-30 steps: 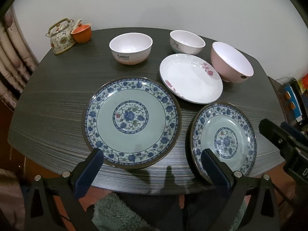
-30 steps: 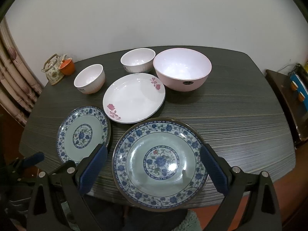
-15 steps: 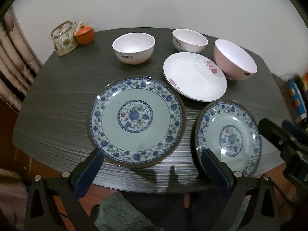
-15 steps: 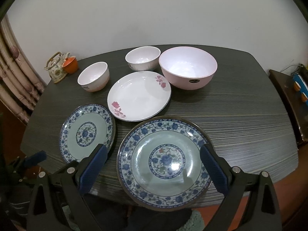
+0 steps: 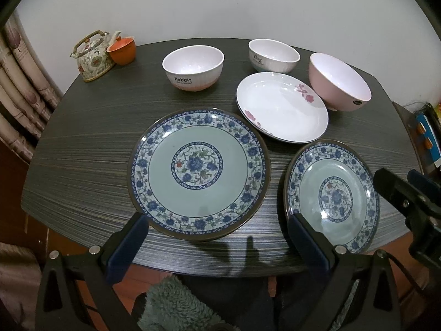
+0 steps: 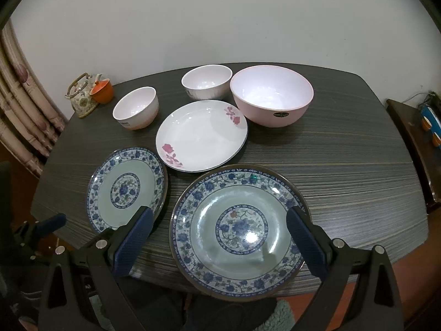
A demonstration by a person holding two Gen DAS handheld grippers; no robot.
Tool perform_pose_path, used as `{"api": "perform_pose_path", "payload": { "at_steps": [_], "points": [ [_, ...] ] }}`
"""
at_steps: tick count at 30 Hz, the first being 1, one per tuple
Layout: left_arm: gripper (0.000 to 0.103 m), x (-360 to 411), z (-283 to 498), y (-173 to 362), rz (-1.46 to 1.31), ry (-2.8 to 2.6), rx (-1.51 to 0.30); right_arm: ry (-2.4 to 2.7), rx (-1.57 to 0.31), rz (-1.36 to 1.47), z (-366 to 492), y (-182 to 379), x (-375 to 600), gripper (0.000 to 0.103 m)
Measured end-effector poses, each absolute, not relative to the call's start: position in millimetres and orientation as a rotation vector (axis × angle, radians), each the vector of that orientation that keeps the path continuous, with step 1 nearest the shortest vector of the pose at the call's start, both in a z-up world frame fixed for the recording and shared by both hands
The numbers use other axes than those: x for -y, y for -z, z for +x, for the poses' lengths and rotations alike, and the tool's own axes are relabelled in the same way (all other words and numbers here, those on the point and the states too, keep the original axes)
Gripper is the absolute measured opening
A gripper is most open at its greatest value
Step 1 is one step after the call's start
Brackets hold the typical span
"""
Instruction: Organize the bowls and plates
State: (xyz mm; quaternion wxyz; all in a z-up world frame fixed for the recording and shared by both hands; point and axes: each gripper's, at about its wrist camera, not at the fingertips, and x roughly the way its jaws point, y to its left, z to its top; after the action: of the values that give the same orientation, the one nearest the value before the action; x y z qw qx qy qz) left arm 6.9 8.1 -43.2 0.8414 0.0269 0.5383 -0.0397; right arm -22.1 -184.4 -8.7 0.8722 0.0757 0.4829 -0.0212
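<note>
Fingers first: we are holding the left gripper (image 5: 217, 237) with its blue pads spread wide and nothing between them, hovering at the near table edge. One pad (image 5: 128, 241) is sitting just short of the left blue plate (image 5: 198, 172); the other is overlapping the near-left rim of the right blue plate (image 5: 333, 197) in this view, though we cannot tell whether it is touching.

We are keeping the right gripper (image 6: 220, 240) just as wide apart and empty, its pads (image 6: 306, 241) framing the right blue plate (image 6: 239, 230) from the near side.

The two blue plates are lying flat side by side along the near edge of the dark table (image 6: 358, 171), close but apart. Just beyond them the white plate (image 6: 202, 135) with pink flowers is sitting, its near rim nearly meeting both.

Farther back, three bowls are standing upright in a row: the "Rabbit" bowl (image 5: 193, 67) at far left, the "Dog" bowl (image 5: 273, 55) behind the white plate, and the pink bowl (image 6: 271, 95) at the right, just beside that plate.

At the far left corner a teapot (image 5: 92, 56) and an orange cup (image 5: 122, 49) are standing together, touching or nearly so.
</note>
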Motion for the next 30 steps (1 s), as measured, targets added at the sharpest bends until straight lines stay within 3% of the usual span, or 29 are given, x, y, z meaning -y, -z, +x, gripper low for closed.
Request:
{"api": "perform_pose_path", "payload": {
  "at_steps": [30],
  "points": [
    [0.103,-10.1,11.9,45.8,0.058,0.075,-1.150,0.036,-1.027,0.157,-21.2,10.1,180.1,0.096]
  ]
}}
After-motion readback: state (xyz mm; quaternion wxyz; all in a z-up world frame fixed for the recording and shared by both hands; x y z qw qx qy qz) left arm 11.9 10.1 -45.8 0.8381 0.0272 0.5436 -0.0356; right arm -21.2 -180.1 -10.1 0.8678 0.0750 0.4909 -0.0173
